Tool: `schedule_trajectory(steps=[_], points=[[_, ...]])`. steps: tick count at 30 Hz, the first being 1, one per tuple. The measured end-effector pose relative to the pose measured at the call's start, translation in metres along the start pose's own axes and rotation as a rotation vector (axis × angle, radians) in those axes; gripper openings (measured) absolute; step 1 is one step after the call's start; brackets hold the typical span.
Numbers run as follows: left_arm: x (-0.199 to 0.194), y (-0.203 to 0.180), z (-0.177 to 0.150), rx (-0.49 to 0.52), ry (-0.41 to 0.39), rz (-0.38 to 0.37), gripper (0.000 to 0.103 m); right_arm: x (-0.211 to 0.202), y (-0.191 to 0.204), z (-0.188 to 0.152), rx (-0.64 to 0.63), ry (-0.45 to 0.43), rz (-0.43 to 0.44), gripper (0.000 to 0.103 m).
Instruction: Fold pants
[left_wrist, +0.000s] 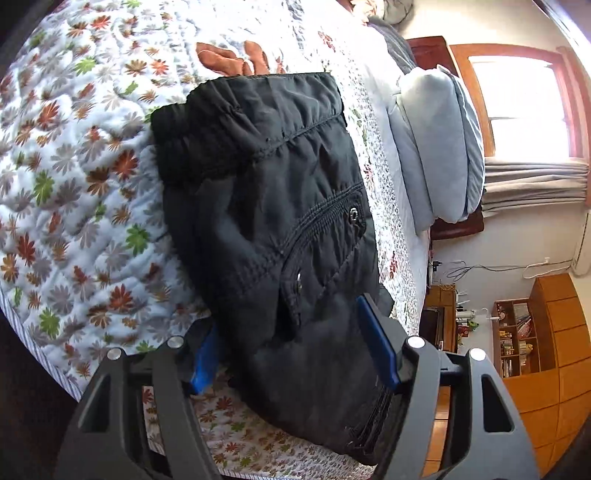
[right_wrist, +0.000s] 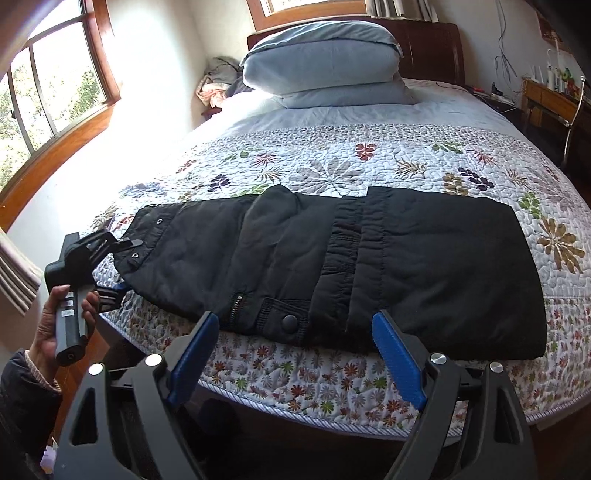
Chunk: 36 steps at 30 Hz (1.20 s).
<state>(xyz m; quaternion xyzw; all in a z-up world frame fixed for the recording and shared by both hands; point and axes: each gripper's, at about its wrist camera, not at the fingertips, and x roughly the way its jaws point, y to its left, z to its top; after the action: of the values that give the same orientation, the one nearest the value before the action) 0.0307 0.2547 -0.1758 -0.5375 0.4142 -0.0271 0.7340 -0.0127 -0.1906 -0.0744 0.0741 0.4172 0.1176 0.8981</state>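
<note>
The black pants (right_wrist: 332, 266) lie folded across the near edge of the bed (right_wrist: 332, 384), waistband doubled over the middle, with a snap pocket and zipper showing at the front. The left tool (left_wrist: 295, 347) straddles one end of the pants, blue pads on either side of the cloth, though I cannot tell whether they press it; the right tool (right_wrist: 295, 354) hangs spread and empty above the bed's edge. A floral quilt (right_wrist: 406, 158) covers the bed, two pale blue pillows (right_wrist: 325, 70) are stacked at the headboard, and wood-framed windows (right_wrist: 55, 92) light the room.
</note>
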Motion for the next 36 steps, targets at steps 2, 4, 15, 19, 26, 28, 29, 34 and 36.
schedule_trajectory(steps=[2, 4, 15, 19, 26, 28, 29, 34, 36], points=[[0.005, 0.002, 0.002, -0.019, 0.005, -0.005, 0.066, 0.0, 0.001, 0.0, 0.0, 0.003, 0.007, 0.086], [0.014, 0.008, 0.003, -0.04, 0.011, 0.004, 0.058, -0.001, 0.0, 0.001, 0.003, 0.001, 0.012, 0.086], [0.026, 0.018, 0.0, -0.063, -0.011, -0.067, 0.029, 0.005, -0.009, -0.001, 0.049, 0.024, 0.031, 0.086], [0.026, 0.012, 0.005, -0.055, -0.021, -0.07, 0.024, 0.007, -0.009, -0.002, 0.041, 0.032, 0.027, 0.086], [0.015, -0.027, -0.005, 0.141, -0.093, -0.035, 0.019, 0.007, -0.017, -0.003, 0.065, 0.027, 0.023, 0.086], [0.013, -0.044, -0.009, 0.221, -0.112, -0.02, 0.019, 0.006, -0.021, -0.003, 0.076, 0.022, 0.019, 0.086], [0.012, -0.052, -0.011, 0.257, -0.119, -0.017, 0.019, 0.005, -0.024, -0.003, 0.082, 0.019, 0.017, 0.086], [0.01, -0.091, -0.025, 0.423, -0.149, -0.01, 0.02, 0.001, -0.04, -0.003, 0.126, 0.004, 0.002, 0.086], [0.01, -0.1, -0.03, 0.46, -0.155, -0.01, 0.021, -0.001, -0.048, -0.003, 0.146, -0.006, -0.003, 0.086]])
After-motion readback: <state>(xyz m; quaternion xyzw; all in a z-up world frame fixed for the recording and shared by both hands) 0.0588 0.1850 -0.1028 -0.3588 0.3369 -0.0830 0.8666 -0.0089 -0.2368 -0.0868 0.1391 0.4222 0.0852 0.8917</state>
